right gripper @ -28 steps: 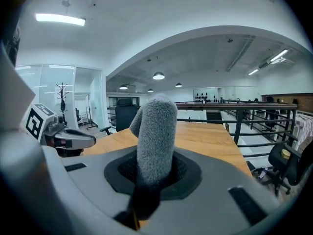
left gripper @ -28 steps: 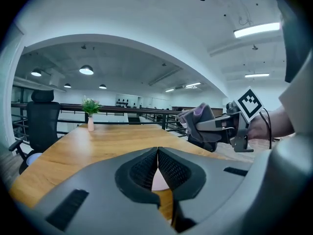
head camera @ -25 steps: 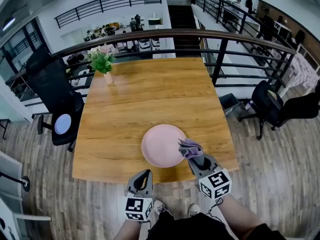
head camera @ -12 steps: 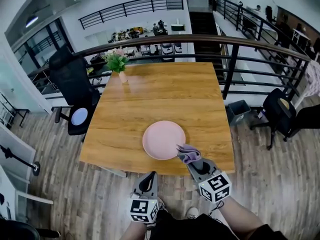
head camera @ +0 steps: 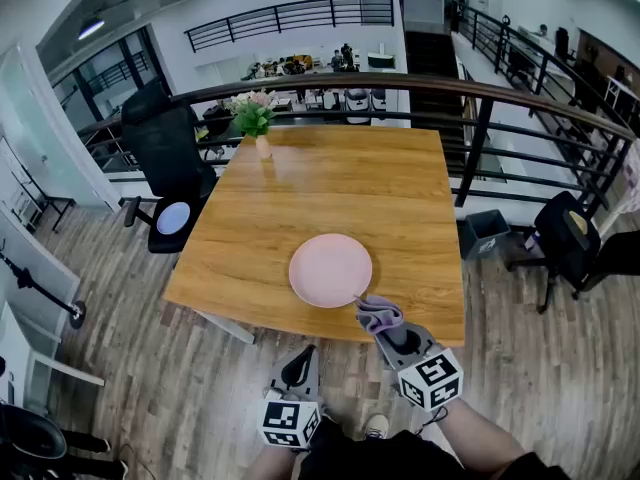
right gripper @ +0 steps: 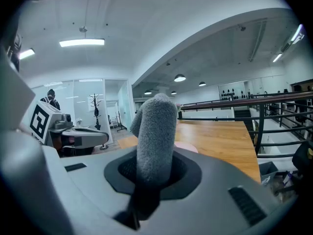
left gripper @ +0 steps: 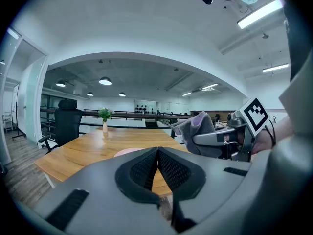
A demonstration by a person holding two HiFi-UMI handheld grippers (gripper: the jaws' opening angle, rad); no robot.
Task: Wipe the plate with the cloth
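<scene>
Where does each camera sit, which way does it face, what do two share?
Head view: on the head, steeply down at table and plate; left hand-held gripper, right hand-held gripper show.
Left gripper view: on that gripper, facing across the table; shut jaws show.
Right gripper view: on that gripper, facing likewise; jaws clamp the cloth.
Shared: the plate.

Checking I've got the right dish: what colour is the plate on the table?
Pale pink; the plate shows best in the head view.

left gripper (head camera: pixel 297 360) closed, right gripper (head camera: pixel 388 328) — clamping cloth (head camera: pixel 377 313)
</scene>
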